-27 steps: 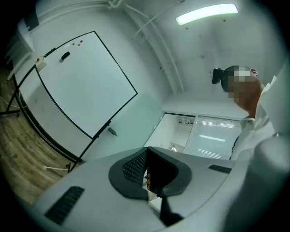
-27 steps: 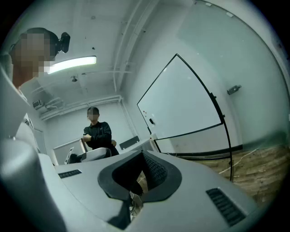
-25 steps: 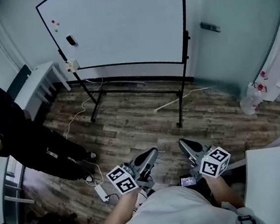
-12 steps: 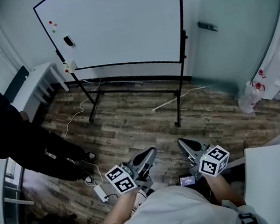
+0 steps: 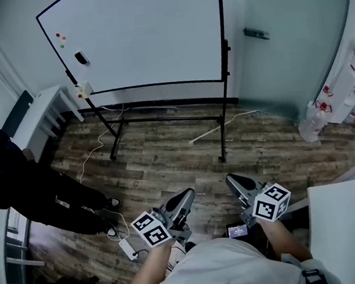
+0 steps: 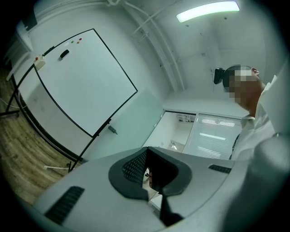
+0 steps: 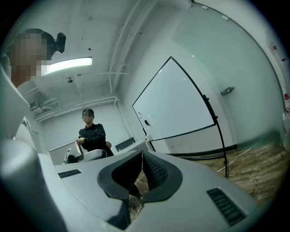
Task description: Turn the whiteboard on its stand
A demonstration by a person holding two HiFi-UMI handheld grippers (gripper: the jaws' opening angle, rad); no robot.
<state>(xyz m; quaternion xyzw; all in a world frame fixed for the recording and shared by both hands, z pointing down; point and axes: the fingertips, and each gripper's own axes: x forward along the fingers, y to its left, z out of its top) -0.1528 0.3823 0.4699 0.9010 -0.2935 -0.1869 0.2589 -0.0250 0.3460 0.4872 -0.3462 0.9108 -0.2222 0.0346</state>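
The whiteboard point(image 5: 147, 34) is a large white panel in a black frame. It hangs on a black wheeled stand point(image 5: 162, 118) across the wooden floor, far ahead of me. A black eraser point(image 5: 81, 57) and small coloured magnets point(image 5: 59, 38) cling to its left side. My left gripper point(image 5: 186, 196) and right gripper point(image 5: 232, 180) are held low near my body, well short of the board, both shut and empty. The board point(image 6: 77, 81) shows beyond the closed left gripper point(image 6: 147, 168), and the board point(image 7: 176, 104) shows beyond the closed right gripper point(image 7: 141, 168).
A person in black point(image 5: 24, 179) sits at the left beside a white bench point(image 5: 42, 111). A cable point(image 5: 96, 150) runs across the floor to a power strip point(image 5: 127, 249). A white rod point(image 5: 214, 128) lies near the stand's right leg. A white table point(image 5: 338, 228) stands at my right.
The whiteboard has drifted left and slightly up in the head view as the camera shifted. Both grippers stay low and shut.
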